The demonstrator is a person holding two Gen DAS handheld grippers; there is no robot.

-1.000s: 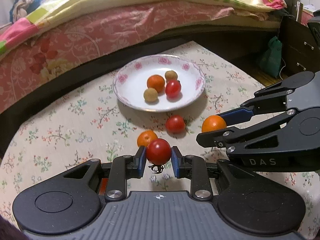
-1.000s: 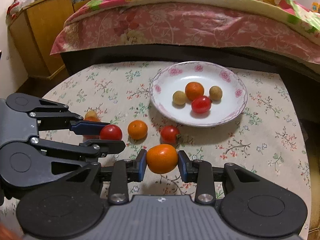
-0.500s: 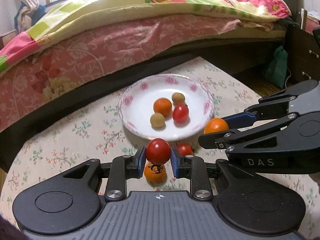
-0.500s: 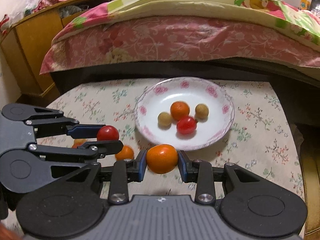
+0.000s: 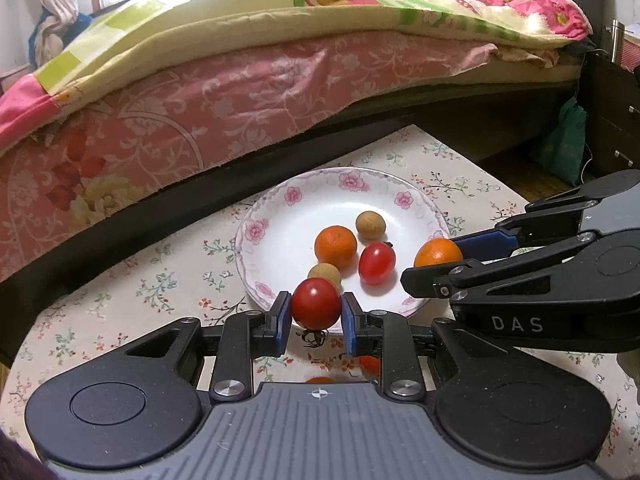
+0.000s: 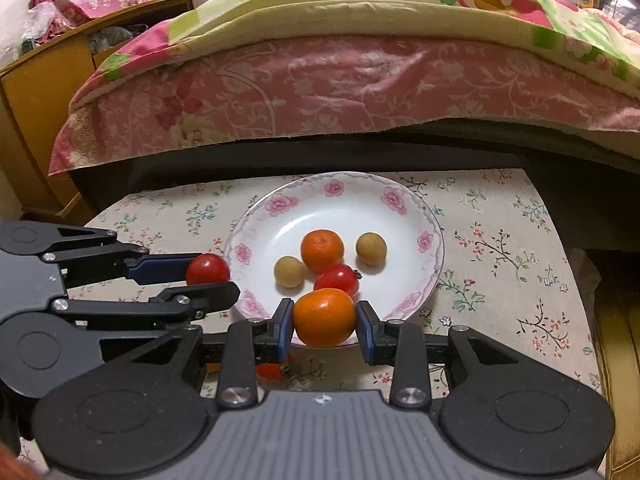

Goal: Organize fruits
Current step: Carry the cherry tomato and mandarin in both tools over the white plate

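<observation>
The plate (image 6: 434, 240) is your landmark: a shallow, round, glossy white dish with pink roses printed around its rim, sitting on a matte floral tablecloth (image 6: 500, 248). Inside it lie a dimpled orange (image 6: 322, 250), a smooth shiny red tomato (image 6: 336, 278) touching the orange's near side, and two small dull tan round fruits (image 6: 289, 271), one on the orange's left and one on its right.

Your left gripper (image 5: 315, 312) has its blue-padded fingers (image 5: 280, 316) closed to the width of a round, glossy tomato (image 5: 316, 302) and pinching it by its sides; it hangs at the plate's near-left rim. In the right wrist view that same gripper sits just left of the plate.

Your right gripper (image 6: 325, 322) clamps a mandarin (image 6: 324, 317), its skin finely pitted, between its fingers, above the plate's near rim and in front of the red tomato lying in the plate. In the left wrist view it reaches in over the plate's right edge.

On the cloth nearer you than the plate, under the grippers, a loose tomato (image 6: 272, 370) with its dried calyx shows, partly hidden by the fingers. Beyond the plate stands a bed (image 6: 340, 80) draped in pink floral fabric, with a dark frame
</observation>
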